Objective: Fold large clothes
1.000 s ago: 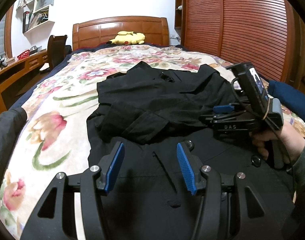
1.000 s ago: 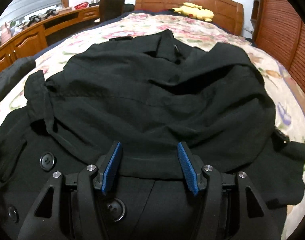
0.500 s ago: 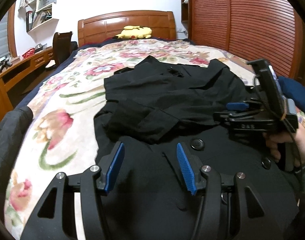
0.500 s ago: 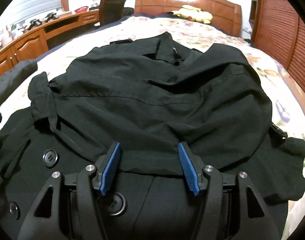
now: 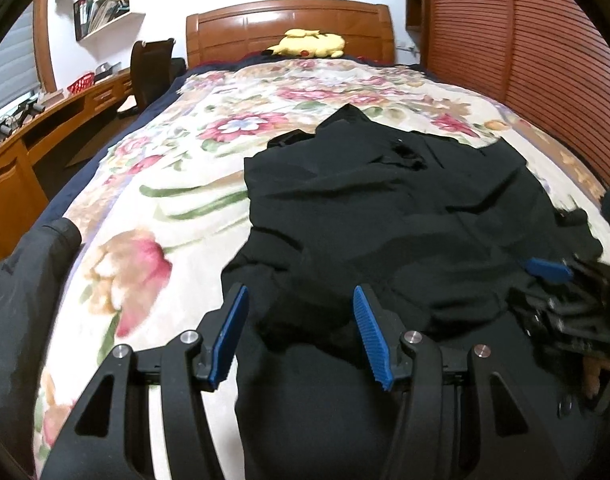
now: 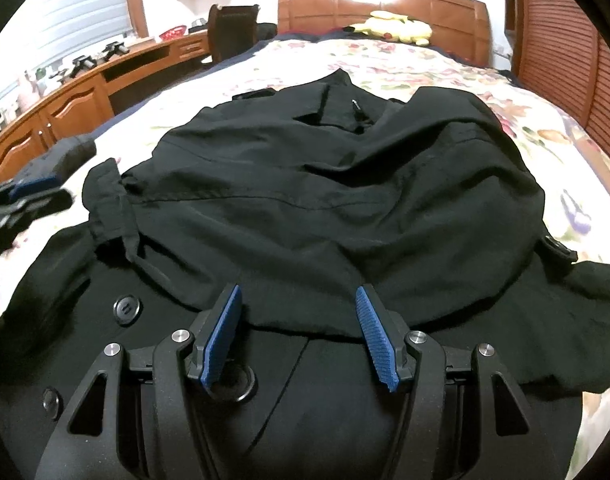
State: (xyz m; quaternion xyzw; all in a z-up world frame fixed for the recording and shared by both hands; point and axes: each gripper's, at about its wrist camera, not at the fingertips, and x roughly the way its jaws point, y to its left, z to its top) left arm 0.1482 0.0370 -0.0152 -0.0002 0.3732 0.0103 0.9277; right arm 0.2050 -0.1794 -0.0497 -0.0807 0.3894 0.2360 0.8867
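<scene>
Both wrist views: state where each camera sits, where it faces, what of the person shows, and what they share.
Left wrist: on the left tongs, open, over the black coat's left edge, facing the headboard; right tongs at right.
Right wrist: on the right tongs, open, over the coat's buttoned front, facing likewise.
Shared: coat, floral bedspread, yellow plush toy.

Black coat [image 6: 325, 208]: matt woven cloth, soft creases; buttons [image 6: 125, 308] look like smooth, slightly glossy plastic.
Left gripper [image 5: 301, 334] and right gripper [image 6: 299, 334]: matt black plastic frame, blue ribbed pads [image 6: 375, 340], shiny metal screw heads.
Bedspread [image 5: 177, 184] beyond fingers: soft matt cloth, flower print.
Headboard [image 5: 289, 26] far ahead: glossy varnished wood.
Wardrobe doors [image 5: 517, 40] to right: slatted wood.
Yellow toy [image 5: 311, 43]: plush.
</scene>
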